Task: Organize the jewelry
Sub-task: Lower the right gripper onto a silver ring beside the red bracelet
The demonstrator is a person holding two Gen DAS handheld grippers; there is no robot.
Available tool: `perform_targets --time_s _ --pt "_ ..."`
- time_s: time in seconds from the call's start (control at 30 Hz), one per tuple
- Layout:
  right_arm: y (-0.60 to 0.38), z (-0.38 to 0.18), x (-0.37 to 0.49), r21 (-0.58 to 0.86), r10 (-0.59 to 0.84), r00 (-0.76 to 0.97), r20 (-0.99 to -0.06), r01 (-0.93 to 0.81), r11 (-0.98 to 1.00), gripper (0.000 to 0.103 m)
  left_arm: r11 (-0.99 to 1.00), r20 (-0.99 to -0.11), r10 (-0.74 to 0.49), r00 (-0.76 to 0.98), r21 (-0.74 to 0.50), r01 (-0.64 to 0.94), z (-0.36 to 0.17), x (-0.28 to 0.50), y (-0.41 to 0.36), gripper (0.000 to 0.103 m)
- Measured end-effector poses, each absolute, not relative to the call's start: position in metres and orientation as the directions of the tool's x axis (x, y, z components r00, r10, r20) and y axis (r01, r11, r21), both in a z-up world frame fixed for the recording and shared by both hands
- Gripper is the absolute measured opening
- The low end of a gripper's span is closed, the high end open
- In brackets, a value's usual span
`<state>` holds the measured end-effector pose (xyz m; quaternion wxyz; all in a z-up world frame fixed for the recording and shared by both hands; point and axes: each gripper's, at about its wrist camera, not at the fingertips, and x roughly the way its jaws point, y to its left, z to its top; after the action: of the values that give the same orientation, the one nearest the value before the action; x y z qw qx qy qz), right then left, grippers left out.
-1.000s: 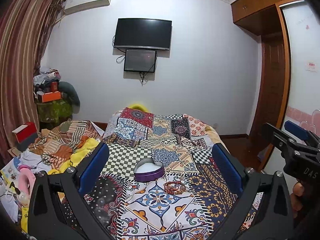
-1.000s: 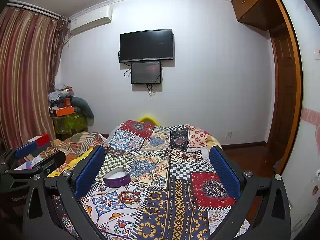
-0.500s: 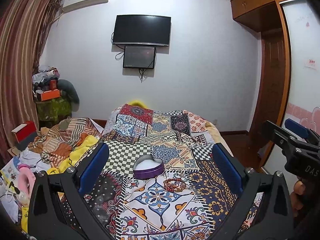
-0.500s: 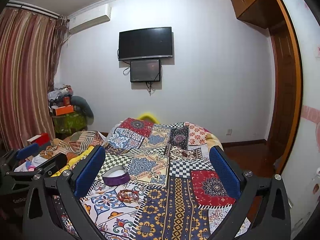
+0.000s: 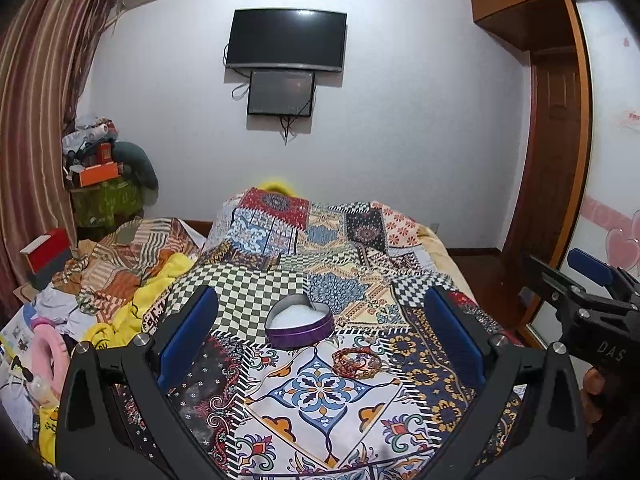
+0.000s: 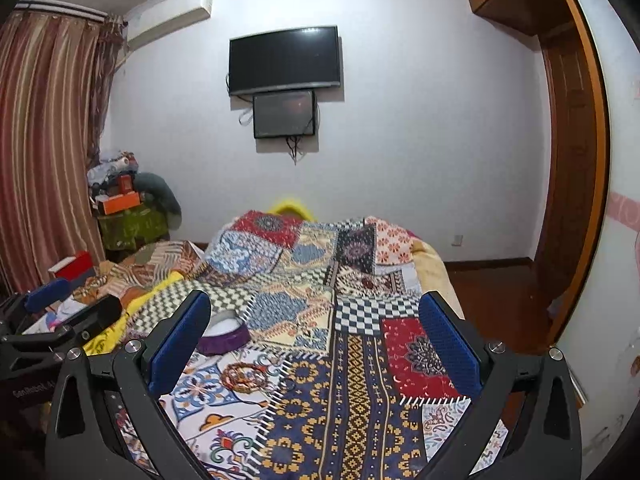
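Observation:
A purple heart-shaped box (image 5: 300, 326) with a white inside sits open on the patchwork bedspread (image 5: 320, 400). A red-brown beaded bracelet (image 5: 357, 363) lies just in front and right of it. My left gripper (image 5: 320, 340) is open and empty, held above the bed with the box and bracelet between its blue pads. My right gripper (image 6: 314, 340) is open and empty, further right; the box (image 6: 225, 332) and bracelet (image 6: 245, 376) lie by its left finger. Each gripper shows at the edge of the other's view.
A heap of clothes and yellow cloth (image 5: 120, 280) lies on the bed's left side. A cluttered stand (image 5: 104, 196) is by the curtain. A TV (image 5: 286, 42) hangs on the far wall. A wooden wardrobe and door (image 5: 556, 140) are at right.
Both grippers have tilted down and moved slightly forward over the bed; the box and bracelet sit a little lower and closer in view. Jaws stay open.

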<state>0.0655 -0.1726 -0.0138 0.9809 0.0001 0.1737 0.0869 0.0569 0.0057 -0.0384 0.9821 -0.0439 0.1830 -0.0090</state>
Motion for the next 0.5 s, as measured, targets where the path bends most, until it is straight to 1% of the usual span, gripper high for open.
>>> perform_targets --time_s 0.1,0.27,0.37,0.5 --pt "-0.175 -0.024 0.075 0.032 0.165 0.914 -0.371 -0.165 0.986 0.103 0.996 -0.388 -0.039 0.921 -0.092 0.004 -0.047 0.071 0.007 0.103" --pt "-0.181 -0.049 0.099 0.035 0.144 0.881 -0.450 -0.144 0.989 0.103 0.994 -0.443 -0.039 0.896 -0.105 -0.009 -0.067 0.095 0.010 0.103" --pt "-0.184 -0.067 0.117 0.038 0.134 0.851 -0.507 -0.133 0.990 0.103 0.995 -0.475 -0.037 0.879 -0.100 -0.013 -0.081 0.108 0.011 0.098" --pt "-0.185 -0.091 0.134 0.050 0.156 0.800 -0.580 -0.156 0.986 0.103 0.997 -0.534 -0.024 0.845 -0.071 -0.016 -0.102 0.127 0.011 0.091"
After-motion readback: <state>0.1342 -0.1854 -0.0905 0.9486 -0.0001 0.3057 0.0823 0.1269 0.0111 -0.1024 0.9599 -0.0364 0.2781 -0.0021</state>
